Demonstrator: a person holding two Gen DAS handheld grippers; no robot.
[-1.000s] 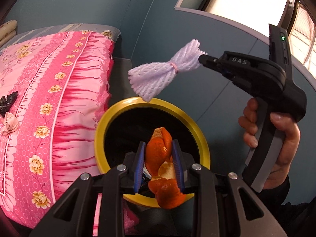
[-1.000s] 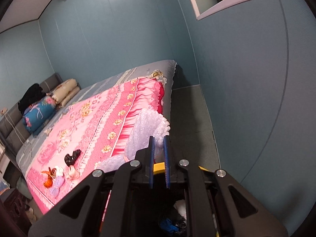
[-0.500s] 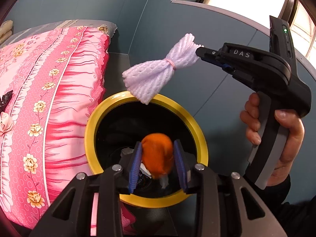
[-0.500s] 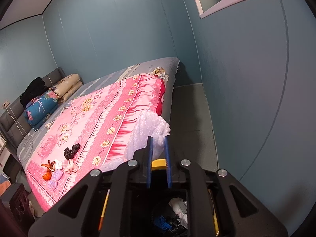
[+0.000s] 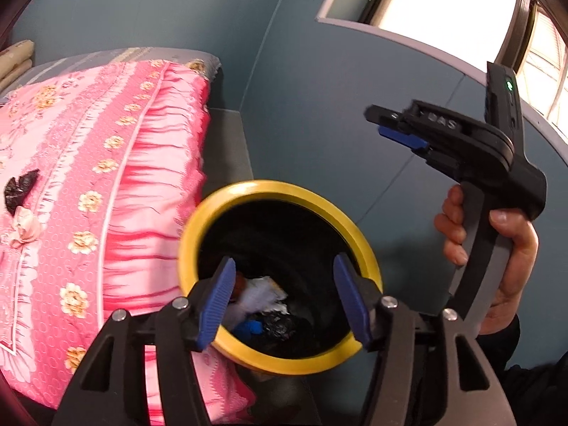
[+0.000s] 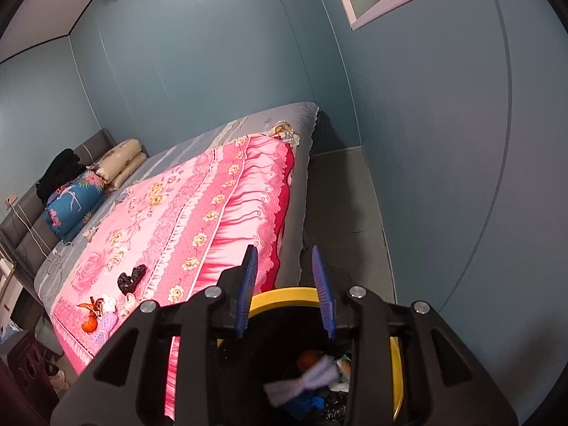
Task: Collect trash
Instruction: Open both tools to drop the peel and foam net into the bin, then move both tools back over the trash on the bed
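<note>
Left tongs (image 5: pixel 284 284): jaws spread wide, nothing between the blue pads (image 5: pixel 216 300). They hang directly above the mouth of the yellow-rimmed bin (image 5: pixel 277 190), which stands on the floor just beside the bed.

Right tongs (image 6: pixel 285 293): jaws apart, nothing between them. In the left wrist view the right tongs (image 5: pixel 381 124) sit above and to the right of the bin, with the person's right hand (image 5: pixel 504 259) wrapped around the handle. In the right wrist view the bin rim (image 6: pixel 284 293) shows just beyond and below the fingertips.

Contents of the bin, right wrist view:
- a pale purple foam net (image 6: pixel 305 380), tied at its middle, blurred, lying on top of the other refuse;
- an orange peel (image 6: pixel 309 358) just behind the net;
- white crumpled paper (image 6: pixel 342 369), blue scraps and black scraps around them.

In the left wrist view the same refuse lies at the bottom of the bin, between and below the left pads; the net (image 5: pixel 261 293) is blurred and the peel (image 5: pixel 239 282) shows partly behind the left pad.

Remaining on the pink floral bedspread (image 6: pixel 198 220), well apart from both tongs:
- a black crumpled piece (image 6: pixel 131 277);
- a cluster of peel, a second foam net and pale scraps (image 6: pixel 103 314) near the foot edge.
</note>
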